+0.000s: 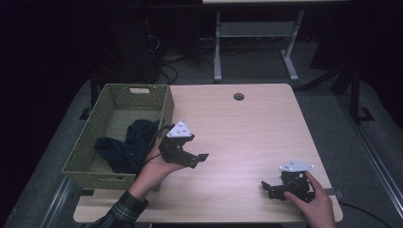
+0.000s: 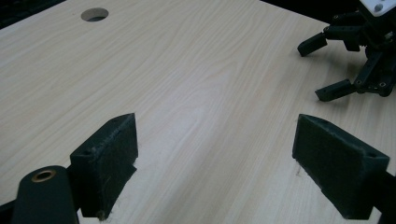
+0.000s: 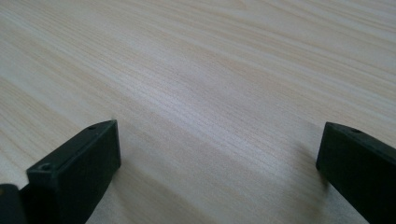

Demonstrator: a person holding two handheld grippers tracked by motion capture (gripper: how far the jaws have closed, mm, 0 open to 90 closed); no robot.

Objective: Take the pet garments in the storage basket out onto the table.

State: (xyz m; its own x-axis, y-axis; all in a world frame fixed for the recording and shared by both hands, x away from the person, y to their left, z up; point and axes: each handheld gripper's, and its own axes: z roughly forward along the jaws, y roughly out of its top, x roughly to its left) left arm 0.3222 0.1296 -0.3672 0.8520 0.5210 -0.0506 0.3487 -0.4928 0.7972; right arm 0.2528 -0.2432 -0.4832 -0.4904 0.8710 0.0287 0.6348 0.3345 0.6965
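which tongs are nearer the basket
Left. The left tongs hover just beside the basket, at its right wall; the right tongs sit far across the table, near its right front corner.

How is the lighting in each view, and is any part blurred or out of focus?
High view: table lit, surroundings dark. Left gripper view: soft glare on the wood, right gripper sharp. Right gripper view: near jaws slightly soft, faint shadows beside them.
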